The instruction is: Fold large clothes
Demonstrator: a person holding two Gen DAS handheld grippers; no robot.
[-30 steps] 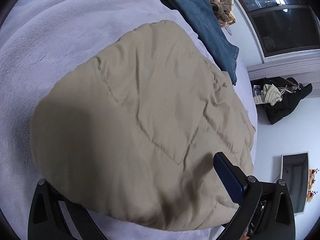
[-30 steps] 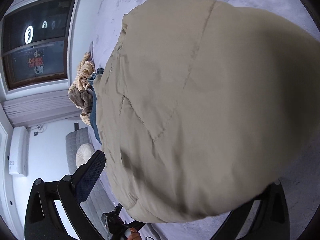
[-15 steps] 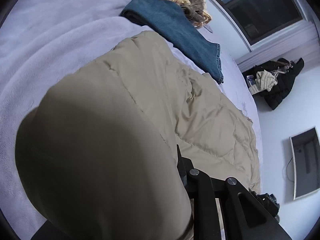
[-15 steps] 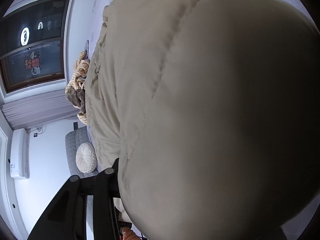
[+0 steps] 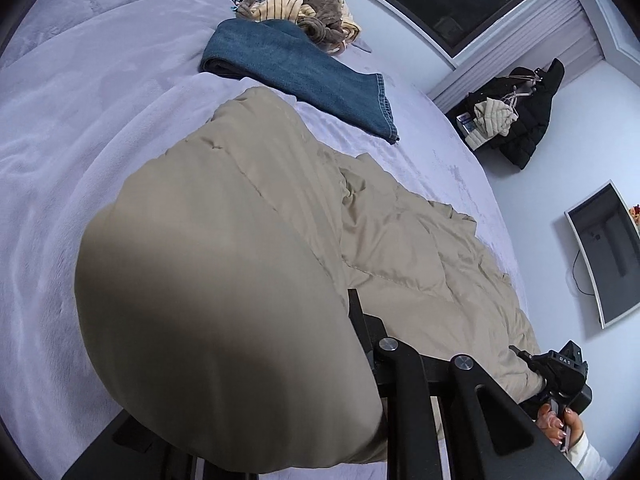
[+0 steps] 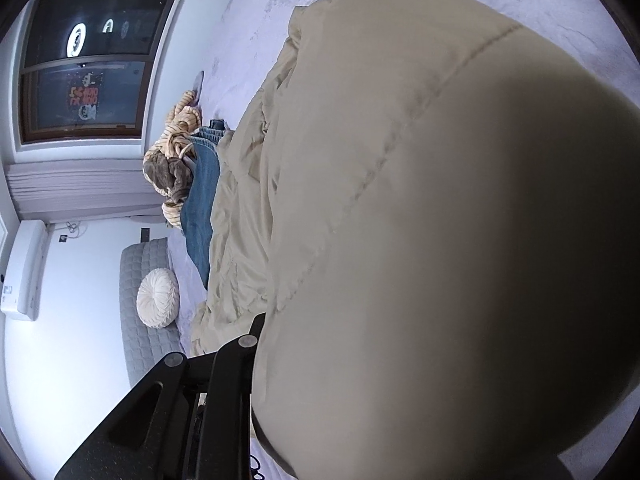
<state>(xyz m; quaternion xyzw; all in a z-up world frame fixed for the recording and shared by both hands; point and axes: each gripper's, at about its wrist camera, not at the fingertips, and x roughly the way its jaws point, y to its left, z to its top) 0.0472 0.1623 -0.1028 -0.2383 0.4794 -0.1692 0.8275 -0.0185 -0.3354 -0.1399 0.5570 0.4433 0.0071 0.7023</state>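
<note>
Padding makes this beige quilted jacket soft, bulky and light, we judge; it should drape and spring back, so we want deep bites at its near hem corners. It lies on the lilac bed, its near edge raised at the lenses. Our left tool is clamped on one corner. Our right tool has just been closing and grips the other. Folded jeans lie beyond it.
</note>
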